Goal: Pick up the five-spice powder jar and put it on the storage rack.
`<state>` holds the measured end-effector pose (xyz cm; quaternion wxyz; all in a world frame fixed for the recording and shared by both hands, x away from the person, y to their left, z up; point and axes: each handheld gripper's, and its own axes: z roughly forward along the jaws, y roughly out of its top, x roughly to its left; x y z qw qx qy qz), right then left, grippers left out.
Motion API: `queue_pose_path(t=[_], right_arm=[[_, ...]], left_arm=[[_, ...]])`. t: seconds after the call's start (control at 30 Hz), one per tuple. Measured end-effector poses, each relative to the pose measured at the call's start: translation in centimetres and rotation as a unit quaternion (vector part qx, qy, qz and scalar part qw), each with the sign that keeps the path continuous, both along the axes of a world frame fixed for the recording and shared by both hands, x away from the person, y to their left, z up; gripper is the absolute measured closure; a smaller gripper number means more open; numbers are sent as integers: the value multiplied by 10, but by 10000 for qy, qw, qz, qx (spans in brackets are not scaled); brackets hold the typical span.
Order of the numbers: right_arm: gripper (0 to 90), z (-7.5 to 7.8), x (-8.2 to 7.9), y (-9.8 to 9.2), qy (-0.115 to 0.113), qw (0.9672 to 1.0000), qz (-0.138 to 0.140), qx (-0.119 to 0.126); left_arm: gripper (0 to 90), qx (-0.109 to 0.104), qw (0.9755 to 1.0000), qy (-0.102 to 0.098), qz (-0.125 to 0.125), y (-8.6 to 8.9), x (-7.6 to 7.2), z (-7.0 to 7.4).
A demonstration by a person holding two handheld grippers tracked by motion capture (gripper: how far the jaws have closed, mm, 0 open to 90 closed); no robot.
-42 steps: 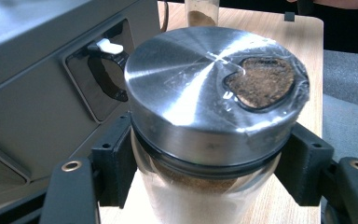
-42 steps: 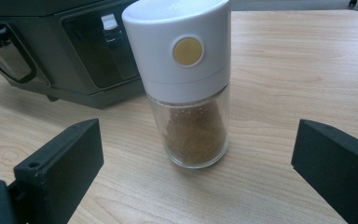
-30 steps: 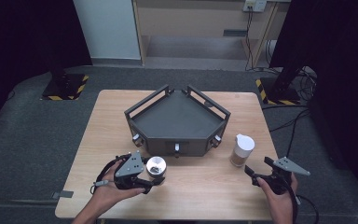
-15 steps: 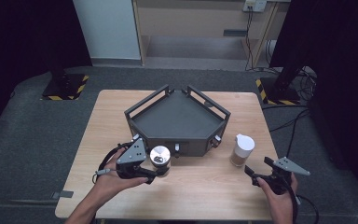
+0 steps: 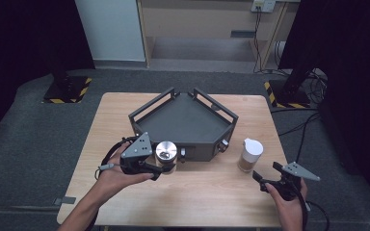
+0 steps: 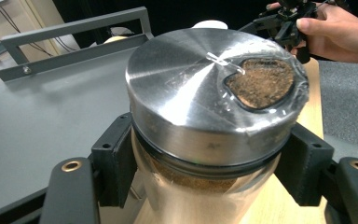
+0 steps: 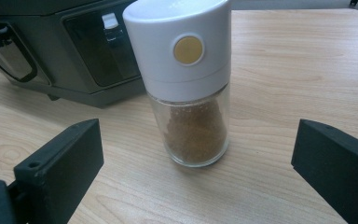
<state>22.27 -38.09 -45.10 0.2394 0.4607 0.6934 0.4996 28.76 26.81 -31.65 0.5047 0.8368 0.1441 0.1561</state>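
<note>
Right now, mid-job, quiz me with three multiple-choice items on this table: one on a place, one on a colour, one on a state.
1. Where does the white-capped jar stand?
A. inside the tray
B. on the table, right of the tray
C. in the left tool

2. What colour is the tray?
A. dark grey
B. red
C. white

3. How is the right tool?
A. shut on the white-capped jar
B. open, holding nothing
C. shut on the metal-lidded jar

Answers: 1 B, it sits on bare wood beside the tray's right corner. 2 A, its floor and rails are dark grey. 3 B, its jaws stand wide apart before the jar; the left tool holds the metal-lidded jar.
</note>
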Motion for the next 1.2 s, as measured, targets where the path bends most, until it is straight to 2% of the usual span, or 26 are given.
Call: queue_pose_path(t=[0.17,0.47,0.6,0.9,1.07,1.2], right_arm=[[25,0,0,1,9,10000,9,-2],[25,0,0,0,2,10000,-2,-3],[26,0,0,0,13,10000,1,-3],[26,0,1,0,23,10000,15,-11],[25,0,1,0,26,10000,14,-11],[25,0,1,0,26,10000,23,-7]], left_arm=[[300,10,10000,-26,62,1,6,9],[300,-104,9997,-88,209,4,21,22],[300,-65,9995,-104,286,3,29,26],[300,-203,9986,-113,480,1,48,24],[300,-142,9980,-136,602,-3,59,22],[300,-175,9973,-163,690,-5,66,18]])
